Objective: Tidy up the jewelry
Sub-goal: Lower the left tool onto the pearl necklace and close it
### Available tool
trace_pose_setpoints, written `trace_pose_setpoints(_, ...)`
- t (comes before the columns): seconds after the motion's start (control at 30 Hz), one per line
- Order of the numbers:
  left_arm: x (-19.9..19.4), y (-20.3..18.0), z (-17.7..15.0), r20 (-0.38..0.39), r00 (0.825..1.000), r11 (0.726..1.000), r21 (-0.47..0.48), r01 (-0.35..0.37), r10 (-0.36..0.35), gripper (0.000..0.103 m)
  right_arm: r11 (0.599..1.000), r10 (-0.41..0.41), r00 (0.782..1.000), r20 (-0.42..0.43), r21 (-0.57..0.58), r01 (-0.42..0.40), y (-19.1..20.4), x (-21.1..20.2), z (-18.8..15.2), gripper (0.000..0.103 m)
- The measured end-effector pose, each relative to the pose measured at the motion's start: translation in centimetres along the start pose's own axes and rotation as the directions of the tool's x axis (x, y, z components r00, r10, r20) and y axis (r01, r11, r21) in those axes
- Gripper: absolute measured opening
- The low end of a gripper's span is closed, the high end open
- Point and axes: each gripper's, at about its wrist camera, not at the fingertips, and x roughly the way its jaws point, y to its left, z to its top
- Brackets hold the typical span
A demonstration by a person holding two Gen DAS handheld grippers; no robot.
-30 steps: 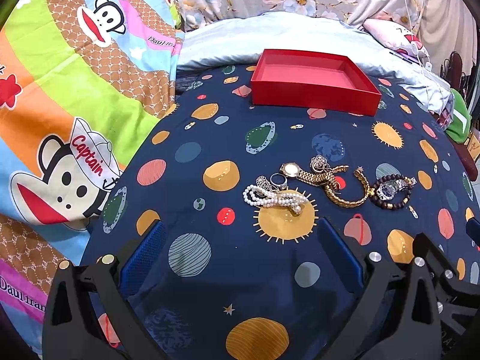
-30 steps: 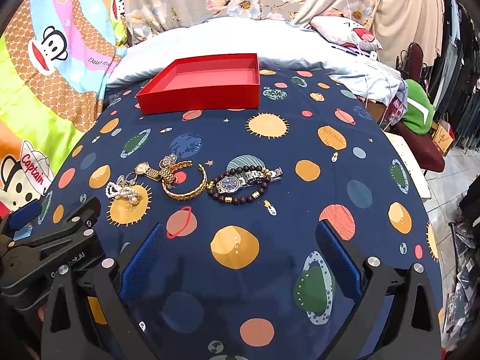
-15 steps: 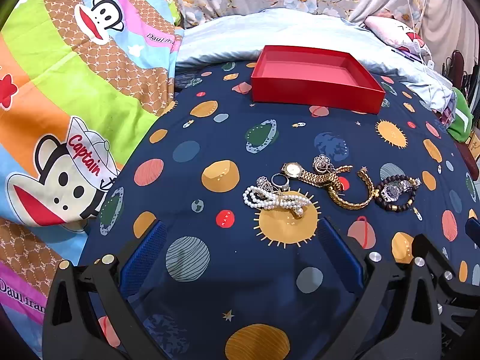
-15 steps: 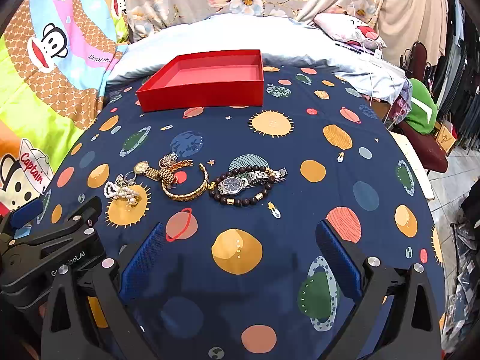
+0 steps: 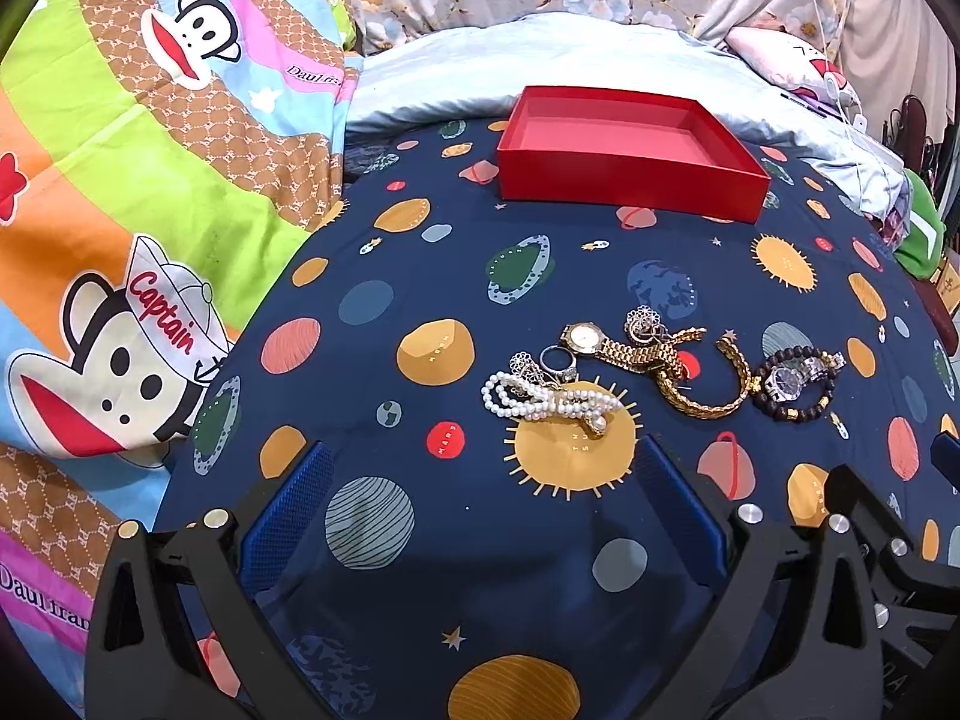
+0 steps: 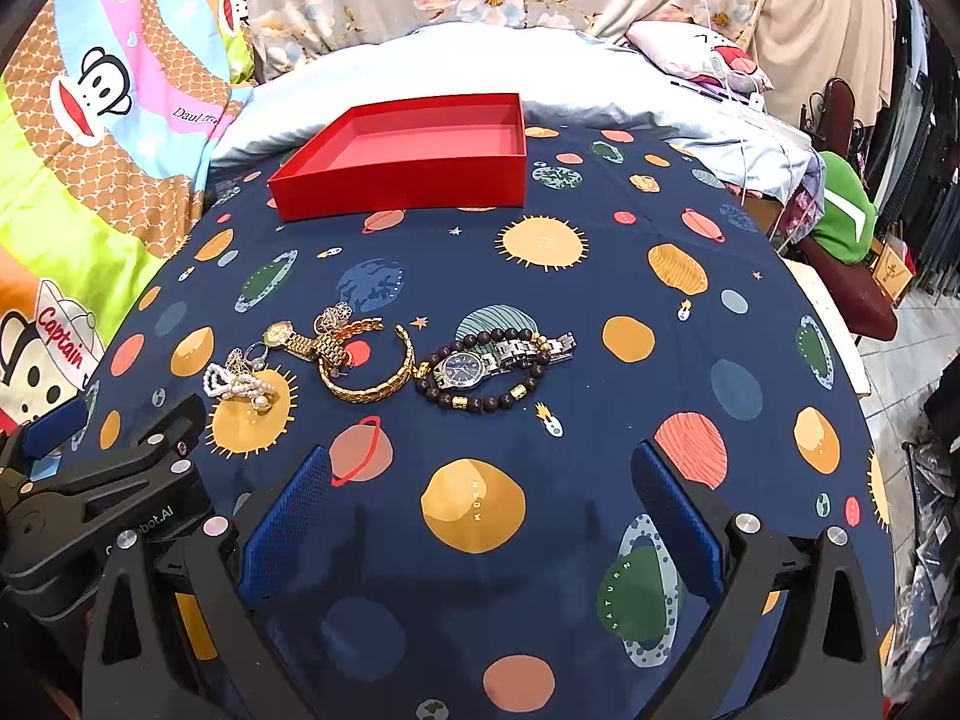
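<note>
Both tongs, left (image 5: 480, 498) and right (image 6: 480, 504), wide apart, empty, bare bedsheet (image 6: 600, 276) between jewelry (image 6: 384, 366) and red tray (image 6: 414, 180).

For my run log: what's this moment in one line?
left tongs open | right tongs open | jewelry on bedsheet | red box empty

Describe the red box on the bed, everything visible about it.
The shallow red rectangular box looks like matte cardboard, open-topped with low straight walls and a paler pinkish-red floor. Nothing lies inside it. It sits flat on the navy planet-print bedsheet, at the far end next to the pale blue duvet, well beyond the row of jewelry. In the right wrist view, its near wall faces the camera at a slight angle. Only the sheet touches it; neither gripper is near.
</note>
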Motion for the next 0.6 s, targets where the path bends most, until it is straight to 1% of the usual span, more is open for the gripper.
trace_pose_setpoints(0.2, 0.4, 0.2, 0.1, -0.007, 1.000, 1.000, -0.013, 0.012, -0.012, 0.098, 1.000, 0.012, 1.000, -0.005, -0.008, -0.012, 0.2, 0.4, -0.1, 0.098)
trace_pose_setpoints(0.43, 1.4, 1.8, 0.5, -0.008, 0.999, 0.997, -0.062, 0.036, -0.037, 0.098, 0.999, 0.035, 0.999, -0.018, -0.025, -0.035, 0.8, 1.4, 0.3, 0.098)
trace_pose_setpoints(0.53, 1.7, 2.6, 0.6, -0.001, 1.000, 0.996, -0.082, 0.024, -0.024, 0.098, 0.999, 0.041, 0.999, -0.031, -0.023, -0.042, 0.8, 1.9, 0.4, 0.098)
trace_pose_setpoints(0.6, 2.1, 3.0, 0.7, -0.010, 1.000, 0.995, -0.095, 0.021, -0.022, 0.098, 0.999, 0.043, 0.998, -0.041, -0.018, -0.043, 0.7, 2.3, 0.5, 0.098)
